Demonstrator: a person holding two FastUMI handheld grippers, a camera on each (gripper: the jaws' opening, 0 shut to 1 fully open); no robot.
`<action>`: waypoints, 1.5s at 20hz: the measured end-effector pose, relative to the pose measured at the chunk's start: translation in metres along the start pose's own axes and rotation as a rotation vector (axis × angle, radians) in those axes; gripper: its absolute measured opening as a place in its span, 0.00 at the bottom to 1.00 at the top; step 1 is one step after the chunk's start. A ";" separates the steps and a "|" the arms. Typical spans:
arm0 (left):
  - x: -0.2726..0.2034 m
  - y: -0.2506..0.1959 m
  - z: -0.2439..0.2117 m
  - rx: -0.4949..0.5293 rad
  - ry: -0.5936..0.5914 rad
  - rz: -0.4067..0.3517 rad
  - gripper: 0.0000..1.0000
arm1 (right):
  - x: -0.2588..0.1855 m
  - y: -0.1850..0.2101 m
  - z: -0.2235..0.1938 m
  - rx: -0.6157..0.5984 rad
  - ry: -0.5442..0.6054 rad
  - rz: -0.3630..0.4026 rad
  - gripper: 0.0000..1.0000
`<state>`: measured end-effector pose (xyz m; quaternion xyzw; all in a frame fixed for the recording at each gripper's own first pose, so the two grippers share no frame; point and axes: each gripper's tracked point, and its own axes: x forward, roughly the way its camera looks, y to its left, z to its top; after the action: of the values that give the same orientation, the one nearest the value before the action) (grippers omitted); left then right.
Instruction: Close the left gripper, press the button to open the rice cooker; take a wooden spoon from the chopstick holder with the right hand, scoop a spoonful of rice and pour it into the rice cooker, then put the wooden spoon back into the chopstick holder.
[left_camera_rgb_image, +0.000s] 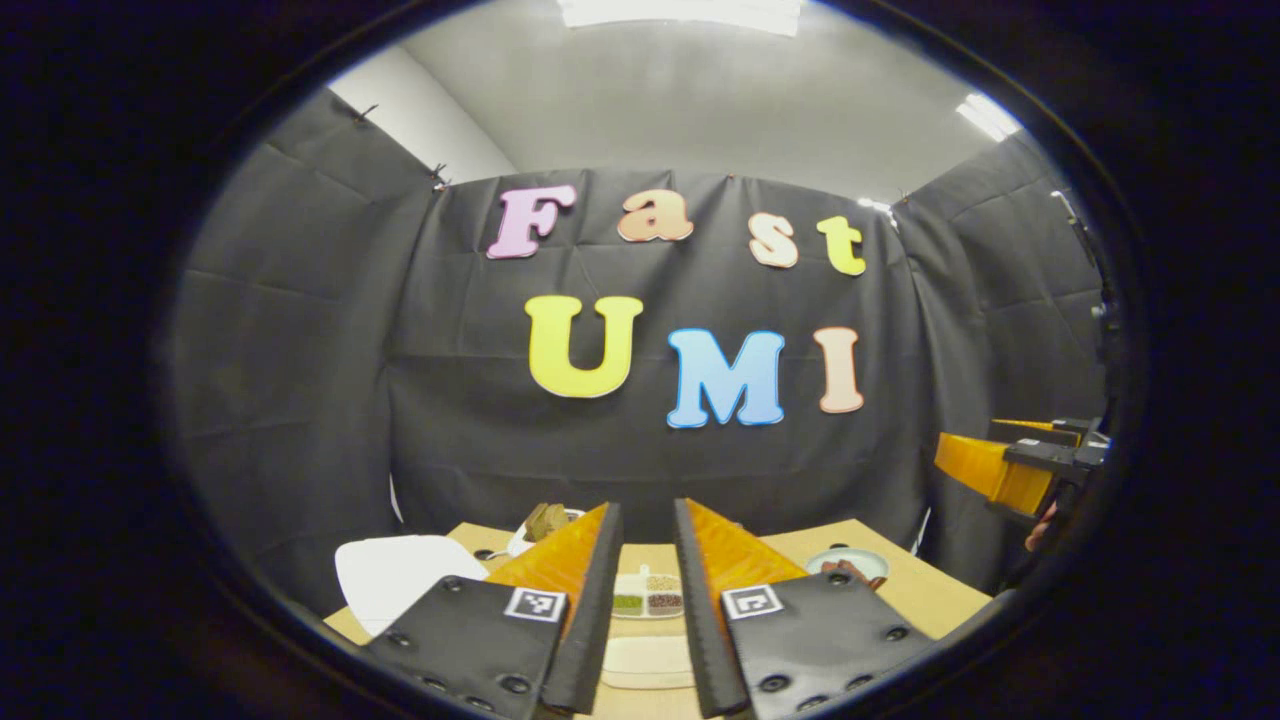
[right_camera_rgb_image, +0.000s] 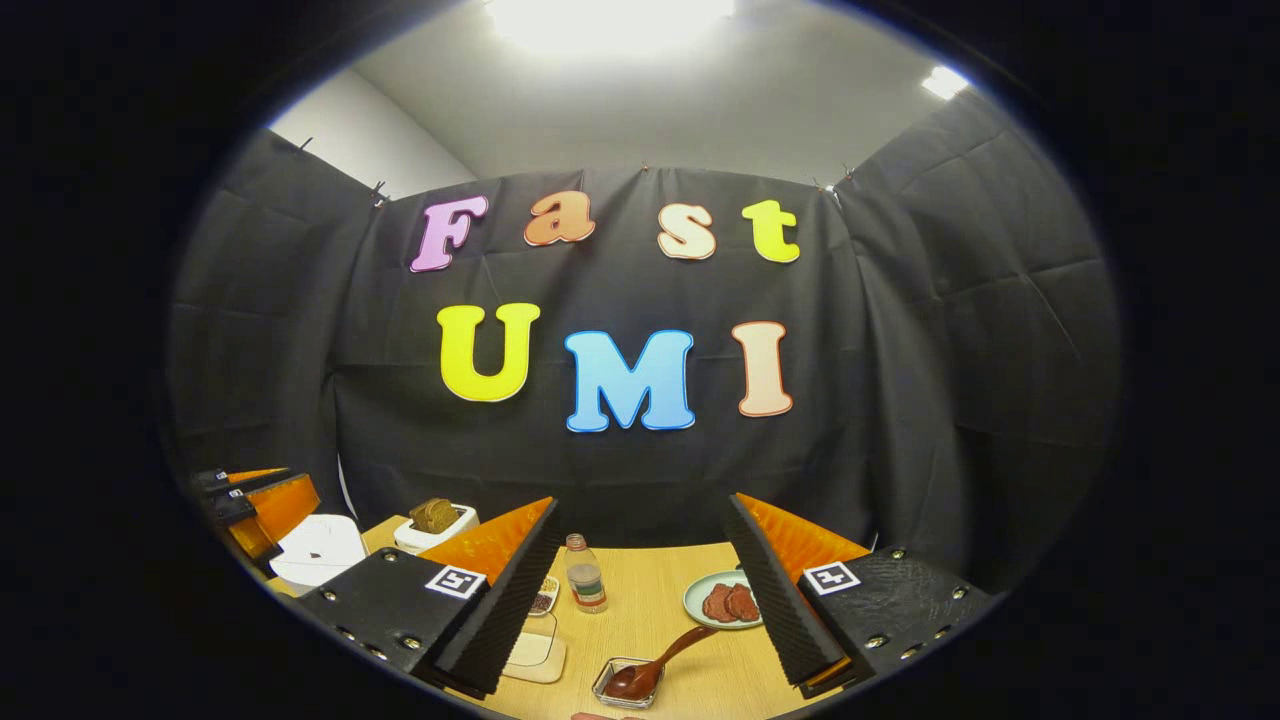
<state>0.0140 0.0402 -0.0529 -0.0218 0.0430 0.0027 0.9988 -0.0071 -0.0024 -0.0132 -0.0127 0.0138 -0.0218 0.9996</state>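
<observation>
The left hand-held gripper (left_camera_rgb_image: 647, 600) is held above the desk (left_camera_rgb_image: 920, 590), its two fingers a little apart with nothing between them. The white rice cooker (left_camera_rgb_image: 400, 575) is seen to its left on the desk, lid down. A divided dish of grains (left_camera_rgb_image: 648, 595) lies past the fingers. The right hand-held gripper (right_camera_rgb_image: 640, 600) is held wide apart and empty. A dark spoon (right_camera_rgb_image: 650, 668) is seen resting in a small clear dish (right_camera_rgb_image: 605, 693). A bottle (right_camera_rgb_image: 585, 574) and a plate of red slices (right_camera_rgb_image: 725, 600) are set near it.
</observation>
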 end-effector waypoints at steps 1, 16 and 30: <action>0.002 0.007 -0.011 -0.008 0.029 0.009 0.22 | 0.000 -0.001 -0.004 0.003 0.010 -0.004 0.99; 0.043 0.194 -0.130 -0.222 0.412 0.193 0.09 | -0.003 -0.017 -0.040 -0.021 0.099 -0.046 0.99; 0.069 0.247 -0.220 -0.207 0.649 0.296 0.09 | -0.002 -0.036 -0.062 -0.036 0.166 -0.088 0.99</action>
<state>0.0626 0.2775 -0.2888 -0.1159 0.3598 0.1443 0.9145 -0.0128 -0.0399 -0.0739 -0.0295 0.0962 -0.0663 0.9927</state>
